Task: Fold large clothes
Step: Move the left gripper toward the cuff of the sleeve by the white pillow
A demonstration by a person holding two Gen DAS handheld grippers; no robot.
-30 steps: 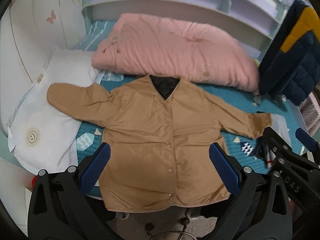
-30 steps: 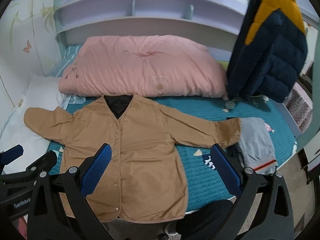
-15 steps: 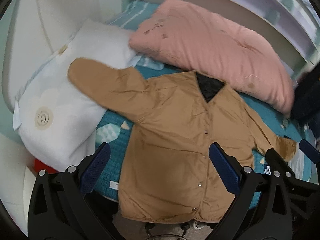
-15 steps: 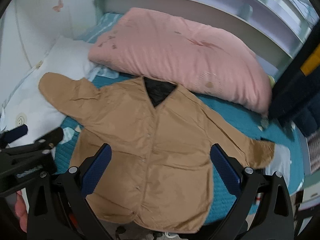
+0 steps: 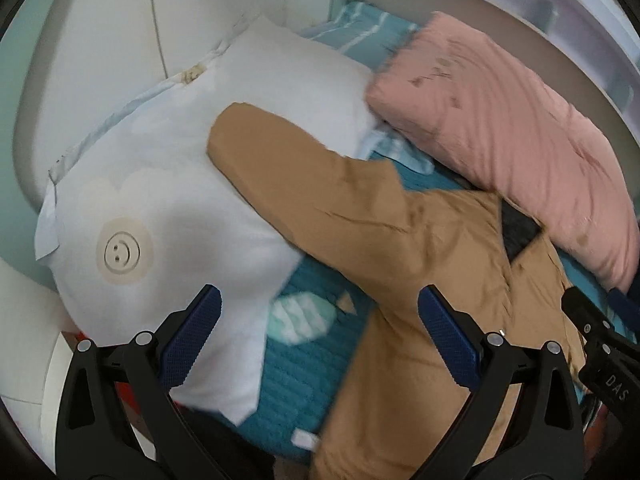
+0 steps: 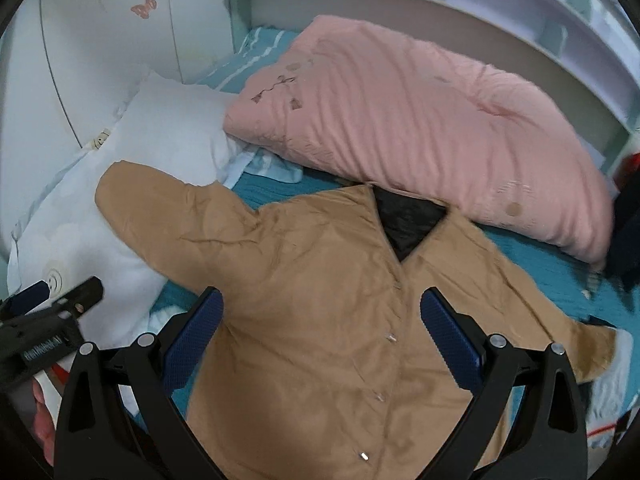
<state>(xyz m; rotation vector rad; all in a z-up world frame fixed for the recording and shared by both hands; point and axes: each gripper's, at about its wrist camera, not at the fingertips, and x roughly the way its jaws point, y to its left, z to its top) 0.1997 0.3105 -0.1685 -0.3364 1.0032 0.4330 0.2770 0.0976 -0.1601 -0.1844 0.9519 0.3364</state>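
On the teal bed [image 6: 532,256], just in front of the pink quilt [image 6: 420,128], a tan jacket [image 6: 320,288] lies flat, snapped down the front, dark lining showing at the neck (faint creases across the chest). One sleeve drapes over the white pillow [image 5: 168,184] beside the quilt. Left hand-held gripper [image 5: 320,336] and right hand-held gripper [image 6: 322,330] both gape empty above the jacket.

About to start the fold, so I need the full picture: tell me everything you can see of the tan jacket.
The tan jacket lies spread flat, front up, on the teal bedspread. It looks like thin, slightly creased fabric, buttoned shut with small snaps, with a dark lining at the V-neck. One sleeve rests on the white pillow; the collar touches the pink quilt. Neither open gripper holds it.
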